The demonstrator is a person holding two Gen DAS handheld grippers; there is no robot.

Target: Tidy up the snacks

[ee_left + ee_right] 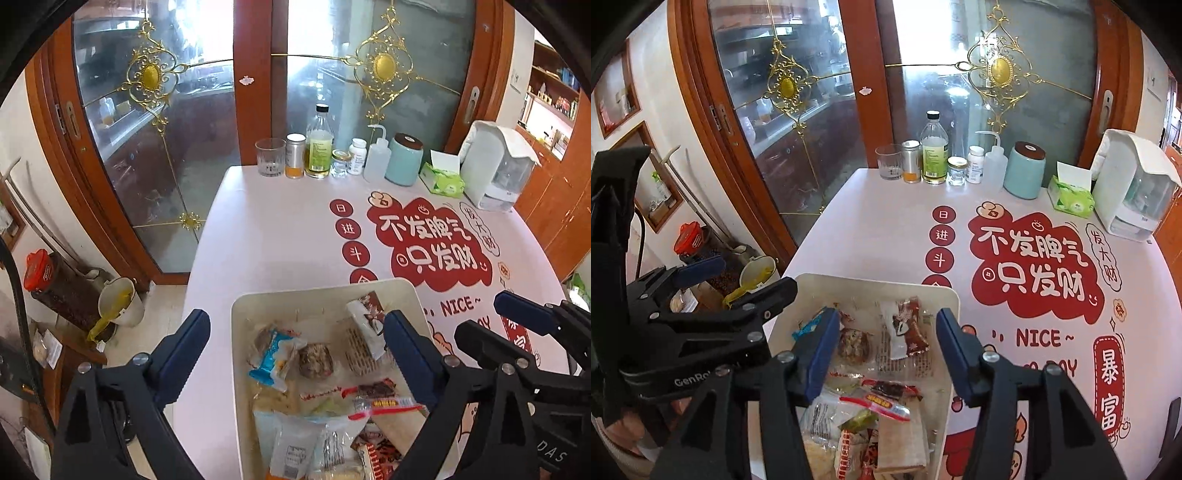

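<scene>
I hold both claws over the cream tray (413, 295) of snacks, which sits on the bench (280, 236) at its near edge, directly below and ahead of my fingers. My left claw (295, 343) is released, its jaws spread wide with nothing between them, one finger hanging off the tray's left side over the floor and the other above the tray's right half. My right claw (888, 343) is also released, jaws apart and empty, straddling the tray's middle and right rim. Beneath them lie the packets: a blue-wrapped snack (271, 356) under the left claw, a round brown cake in clear wrap (854, 343) just inside my right claw's left finger, a brown and white packet (905, 328) between its fingers, and a red-edged clear bag (882, 400) nearer my wrists. The pile looks loose and overlapping, so I judge the step in hand is choosing one packet and lifting it clear. To do that well I should centre one claw over a single packet, come down with the fingers either side of its narrow width, and close gently, since crinkly film slips and soft cakes crush. I should keep the other claw out of the way, as the two stand close together, and avoid snagging the tray rim.
</scene>
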